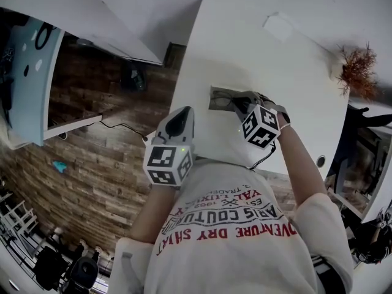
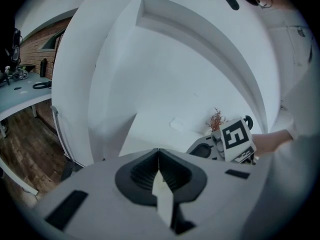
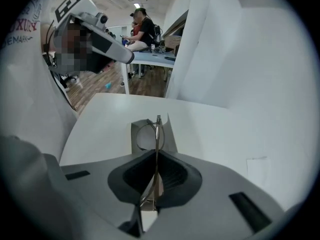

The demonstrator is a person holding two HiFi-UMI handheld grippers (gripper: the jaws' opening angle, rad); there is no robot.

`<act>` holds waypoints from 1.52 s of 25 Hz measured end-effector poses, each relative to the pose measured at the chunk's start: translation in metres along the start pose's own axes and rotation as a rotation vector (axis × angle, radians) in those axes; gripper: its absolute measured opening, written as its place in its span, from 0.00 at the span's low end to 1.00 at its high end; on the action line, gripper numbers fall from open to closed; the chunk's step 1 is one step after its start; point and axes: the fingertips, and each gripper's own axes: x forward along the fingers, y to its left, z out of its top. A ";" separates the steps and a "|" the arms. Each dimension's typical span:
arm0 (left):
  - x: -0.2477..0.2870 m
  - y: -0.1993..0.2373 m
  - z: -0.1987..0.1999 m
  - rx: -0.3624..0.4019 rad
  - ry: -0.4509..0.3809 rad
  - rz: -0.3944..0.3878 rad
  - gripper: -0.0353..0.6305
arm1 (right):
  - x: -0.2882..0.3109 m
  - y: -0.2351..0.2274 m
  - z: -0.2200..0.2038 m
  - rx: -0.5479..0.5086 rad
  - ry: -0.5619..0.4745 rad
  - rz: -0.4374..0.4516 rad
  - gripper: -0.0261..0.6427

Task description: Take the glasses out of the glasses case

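Observation:
A grey glasses case (image 1: 214, 100) lies open on the white table (image 1: 288, 84). My right gripper (image 1: 237, 105) hangs over its right end, pointing steeply down. In the right gripper view, that gripper (image 3: 157, 152) is shut on the thin metal-framed glasses (image 3: 157, 132), which stand on edge between the pads, one round lens rim (image 3: 145, 136) showing in front of the case (image 3: 171, 135). My left gripper (image 1: 183, 116) hovers at the table's near left edge, away from the case, shut (image 2: 158, 152) with nothing in it. From there the case (image 2: 202, 149) and the right gripper's marker cube (image 2: 235, 136) show to the right.
A dried reddish plant (image 1: 357, 70) stands at the table's right edge, and a white paper patch (image 1: 278, 27) lies further back. Wooden floor (image 1: 98, 164) drops off left of the table. People sit at a distant desk (image 3: 150, 54) in the right gripper view.

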 end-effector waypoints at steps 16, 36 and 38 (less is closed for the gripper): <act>-0.006 -0.058 0.039 0.104 -0.075 -0.100 0.06 | -0.104 -0.026 0.018 0.404 -0.260 -0.276 0.08; -0.009 -0.107 0.103 0.242 -0.205 -0.171 0.06 | -0.195 -0.056 0.001 0.970 -0.607 -0.608 0.08; -0.007 -0.108 0.105 0.240 -0.207 -0.173 0.06 | -0.199 -0.056 0.003 0.962 -0.621 -0.629 0.08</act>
